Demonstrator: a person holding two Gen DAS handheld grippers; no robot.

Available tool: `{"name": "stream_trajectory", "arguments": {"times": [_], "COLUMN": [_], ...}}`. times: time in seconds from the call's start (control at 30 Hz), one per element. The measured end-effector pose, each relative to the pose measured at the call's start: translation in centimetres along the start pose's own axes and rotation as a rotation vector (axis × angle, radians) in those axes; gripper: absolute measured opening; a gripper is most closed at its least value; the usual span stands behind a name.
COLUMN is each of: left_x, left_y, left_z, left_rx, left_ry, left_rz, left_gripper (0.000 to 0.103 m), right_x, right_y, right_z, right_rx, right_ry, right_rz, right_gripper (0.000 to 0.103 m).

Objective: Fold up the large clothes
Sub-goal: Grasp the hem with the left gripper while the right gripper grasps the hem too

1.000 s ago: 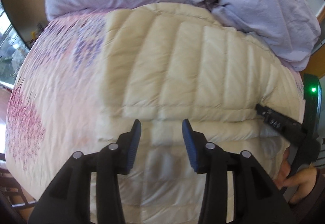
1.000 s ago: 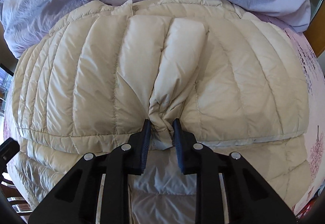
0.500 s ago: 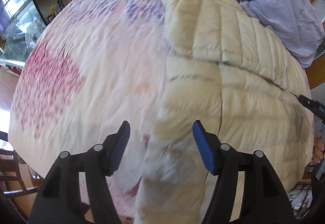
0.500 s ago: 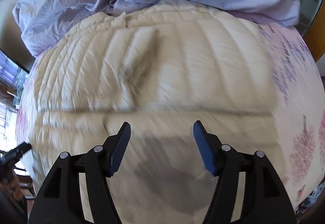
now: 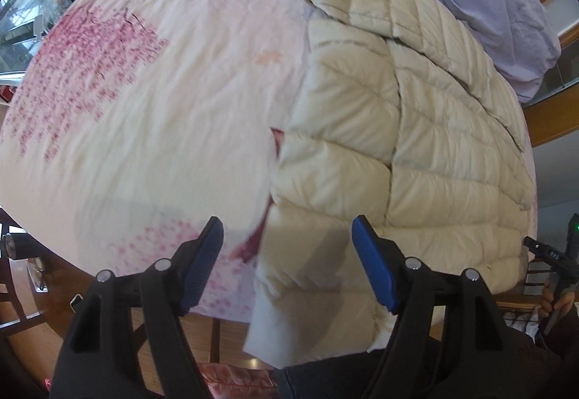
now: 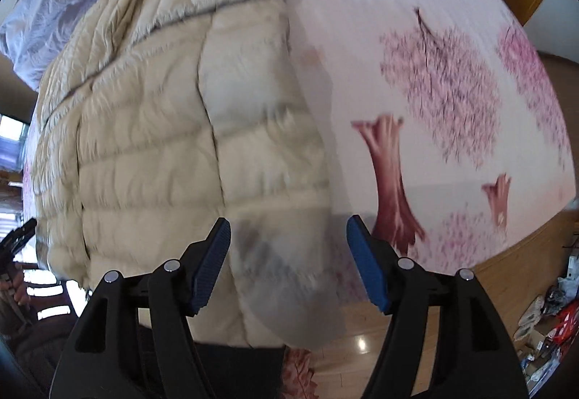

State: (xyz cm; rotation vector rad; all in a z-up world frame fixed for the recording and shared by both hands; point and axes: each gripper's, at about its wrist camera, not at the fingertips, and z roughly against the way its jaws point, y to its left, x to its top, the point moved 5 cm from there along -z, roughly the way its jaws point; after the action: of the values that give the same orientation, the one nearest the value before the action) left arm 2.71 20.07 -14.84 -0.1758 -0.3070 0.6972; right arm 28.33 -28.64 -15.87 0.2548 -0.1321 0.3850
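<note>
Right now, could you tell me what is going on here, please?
A person is folding a cream puffer jacket on a bed with a blossom-print sheet. Both handheld grippers are open and hold nothing. The left gripper hovers over the jacket's near left corner, the right gripper over its near right corner, which hangs past the bed's edge. A lavender duvet is bunched at the far end.

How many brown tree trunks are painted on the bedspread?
3 show. Right wrist view: a big trunk beside the puffy jacket, a small trunk farther right. Left wrist view: one at the jacket's other edge. More may hide underneath.
</note>
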Motion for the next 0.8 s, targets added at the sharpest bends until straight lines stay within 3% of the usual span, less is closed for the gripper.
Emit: {"name": "stream_trajectory", "arguments": {"times": [0.37, 0.43, 0.47, 0.53, 0.63, 0.7, 0.8], "left_x": [-1.6, -1.9, -2.0, -2.3, -2.9, -2.9, -2.4], "left_y": [-0.9, -1.1, -1.1, -1.6, -2.2, -2.5, -2.5], "left_z": [-1.2, -1.2, -1.1, -1.2, -1.3, -1.0, 0.2], "left_rx": [0.001, -0.004, -0.013, -0.049, -0.079, -0.089, -0.097], "left_ry": [0.041, 0.041, 0.044, 0.052, 0.06, 0.051, 0.016], "left_rz": [0.0, 0.009, 0.011, 0.014, 0.007, 0.008, 0.008], "left_gripper": [0.068, 0.064, 0.059, 0.046, 0.029, 0.016, 0.009], "right_x": [-2.0, -2.6, -2.9, -3.4, -4.7, -4.1, -2.9], "right_y": [0.4, 0.2, -0.1, 0.2, 0.3, 0.3, 0.2], "right_z": [-1.1, -0.7, -0.5, -0.5, -0.4, -0.2, 0.9], "right_rx": [0.075, 0.106, 0.125, 0.178, 0.228, 0.239, 0.249], "right_ry": [0.045, 0.046, 0.049, 0.059, 0.061, 0.047, 0.002], "right_rz": [0.022, 0.022, 0.021, 0.015, 0.026, 0.033, 0.031], "right_gripper": [0.068, 0.059, 0.055, 0.037, 0.022, 0.015, 0.011]}}
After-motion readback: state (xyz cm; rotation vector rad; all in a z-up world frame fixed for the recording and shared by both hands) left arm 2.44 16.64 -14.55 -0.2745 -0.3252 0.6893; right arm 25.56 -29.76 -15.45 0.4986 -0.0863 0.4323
